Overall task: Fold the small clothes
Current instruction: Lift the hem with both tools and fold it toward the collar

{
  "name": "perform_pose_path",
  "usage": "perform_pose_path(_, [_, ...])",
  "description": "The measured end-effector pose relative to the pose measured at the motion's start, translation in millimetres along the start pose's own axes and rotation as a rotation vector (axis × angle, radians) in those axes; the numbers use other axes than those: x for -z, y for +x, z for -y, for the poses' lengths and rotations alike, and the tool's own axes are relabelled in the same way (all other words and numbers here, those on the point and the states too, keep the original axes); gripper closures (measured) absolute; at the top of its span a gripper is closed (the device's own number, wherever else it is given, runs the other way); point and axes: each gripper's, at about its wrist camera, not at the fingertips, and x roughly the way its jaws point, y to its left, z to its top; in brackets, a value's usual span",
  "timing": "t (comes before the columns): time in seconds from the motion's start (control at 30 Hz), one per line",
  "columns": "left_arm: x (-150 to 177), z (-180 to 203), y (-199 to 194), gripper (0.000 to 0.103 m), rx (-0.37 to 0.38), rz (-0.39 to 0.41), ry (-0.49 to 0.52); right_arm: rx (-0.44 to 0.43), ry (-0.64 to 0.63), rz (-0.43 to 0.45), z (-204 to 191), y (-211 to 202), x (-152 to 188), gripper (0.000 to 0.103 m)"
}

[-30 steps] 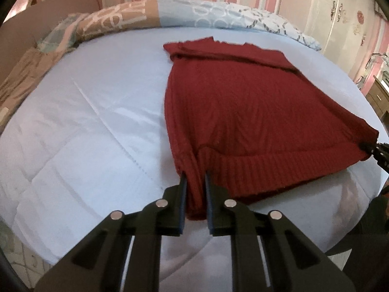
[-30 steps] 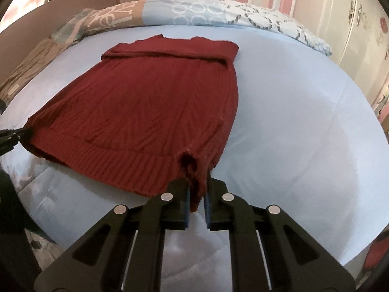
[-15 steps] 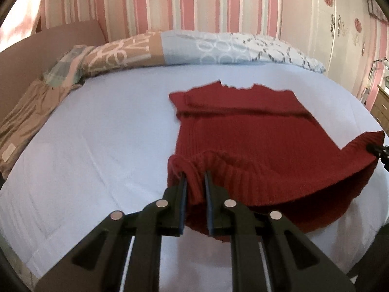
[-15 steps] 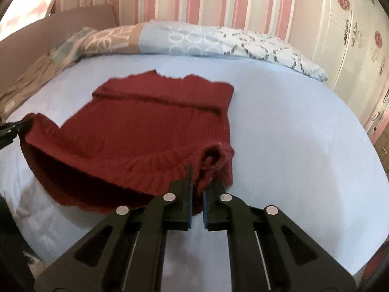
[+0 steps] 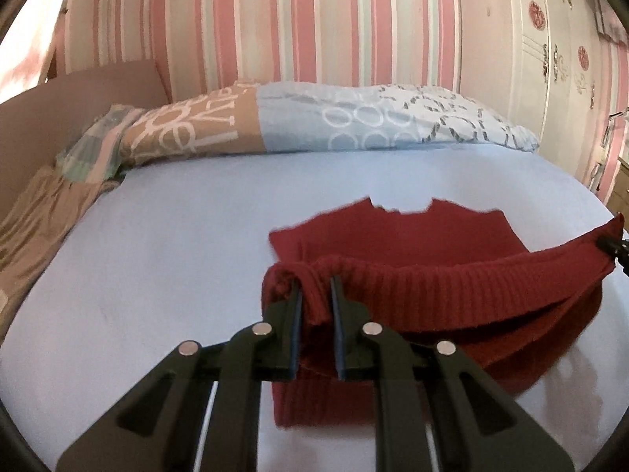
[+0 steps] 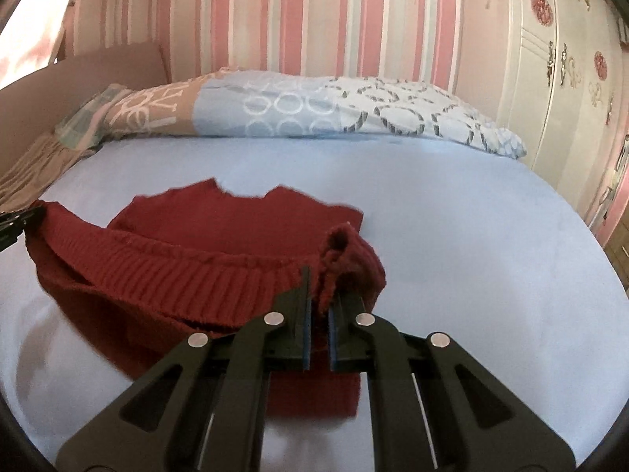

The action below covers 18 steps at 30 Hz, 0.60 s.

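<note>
Pale-blue bedsheet [image 5: 165,244], pink-striped wall [image 5: 314,39] behind.

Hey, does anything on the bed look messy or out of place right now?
Nothing stands out. The red sweater is mid-fold, its ribbed hem lifted by the left claw and right claw. The sheet looks smooth and unstained.

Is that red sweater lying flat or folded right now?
Half folded: the sweater's ribbed hem is lifted off the bed, pinched in both grippers, hanging over its collar end.
</note>
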Motion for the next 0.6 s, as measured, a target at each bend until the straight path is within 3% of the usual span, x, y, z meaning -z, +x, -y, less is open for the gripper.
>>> perform_pose_path(0.4, [-60,0,130,0.089,-0.019,-0.005,0.071,-0.001,-0.008,-0.014,18,129,-58,0.096])
perform_pose_path(0.6, [-62,-6,202,0.089,-0.043,-0.08,0.099,-0.01,-0.013,-0.116,18,197,-65,0.096])
